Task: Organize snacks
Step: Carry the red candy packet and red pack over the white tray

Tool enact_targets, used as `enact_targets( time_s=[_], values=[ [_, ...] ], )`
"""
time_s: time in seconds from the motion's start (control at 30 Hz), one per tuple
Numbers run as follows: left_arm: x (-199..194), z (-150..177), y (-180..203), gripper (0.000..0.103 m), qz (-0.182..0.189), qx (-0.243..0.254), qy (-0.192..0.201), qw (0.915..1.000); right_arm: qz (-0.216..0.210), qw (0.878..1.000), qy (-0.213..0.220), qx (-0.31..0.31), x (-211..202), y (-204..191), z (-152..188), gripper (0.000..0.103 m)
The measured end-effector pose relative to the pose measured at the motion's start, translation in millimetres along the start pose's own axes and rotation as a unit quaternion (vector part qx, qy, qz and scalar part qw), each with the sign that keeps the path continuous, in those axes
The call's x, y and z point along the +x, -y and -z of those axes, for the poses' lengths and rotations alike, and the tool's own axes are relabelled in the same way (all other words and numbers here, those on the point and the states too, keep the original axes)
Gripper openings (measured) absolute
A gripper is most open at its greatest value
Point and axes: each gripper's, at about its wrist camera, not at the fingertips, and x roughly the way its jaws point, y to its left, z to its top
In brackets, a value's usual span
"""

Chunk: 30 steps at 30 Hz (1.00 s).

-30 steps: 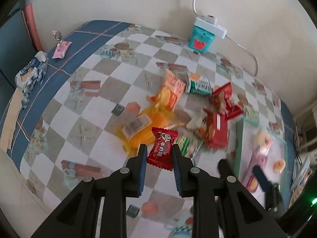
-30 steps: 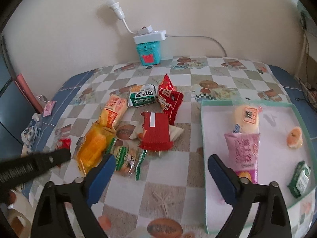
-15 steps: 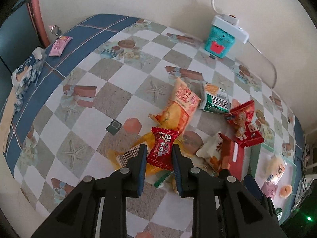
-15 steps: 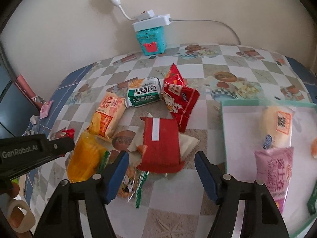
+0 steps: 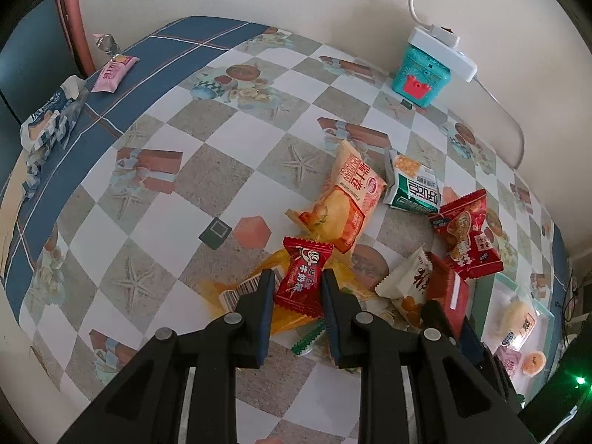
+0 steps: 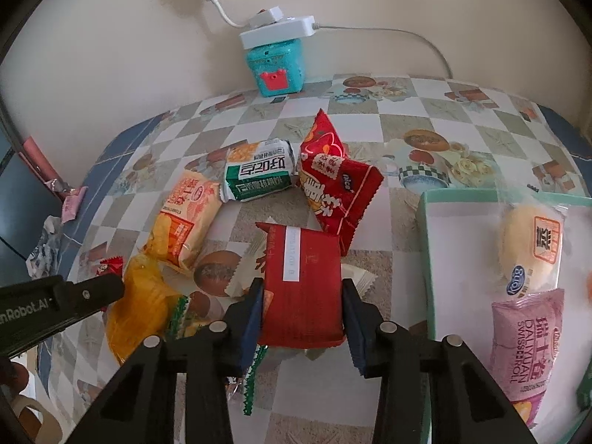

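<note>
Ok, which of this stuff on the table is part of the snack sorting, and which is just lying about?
Job:
- small red candy, in the left gripper
- dark red packet, in the right gripper
- orange chip bag
- green-white packet
- red printed bag
- yellow packet
- tray with pink Swiss roll

Lying about:
- teal box
- white power strip
</note>
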Motion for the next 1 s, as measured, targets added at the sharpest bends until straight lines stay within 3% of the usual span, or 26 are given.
enact_targets(
  time_s=[0.47, 0.77, 1.0],
  values=[
    [-31, 3, 9, 0.026, 0.008, 0.012, 0.038, 0.9992, 0.001, 0.998, 0.056, 0.034, -65, 22, -9, 0.042],
    [-51, 9, 26, 0.026, 0.018, 0.029, 0.062, 0.9975, 0.068, 0.991, 0.077, 0.081, -99, 75, -10, 0.042],
    [-63, 19, 58, 0.026, 0.022, 0.068, 0.078, 0.9944, 0.13, 0.979, 0.098, 0.121, -127, 124, -9, 0.042]
  ],
)
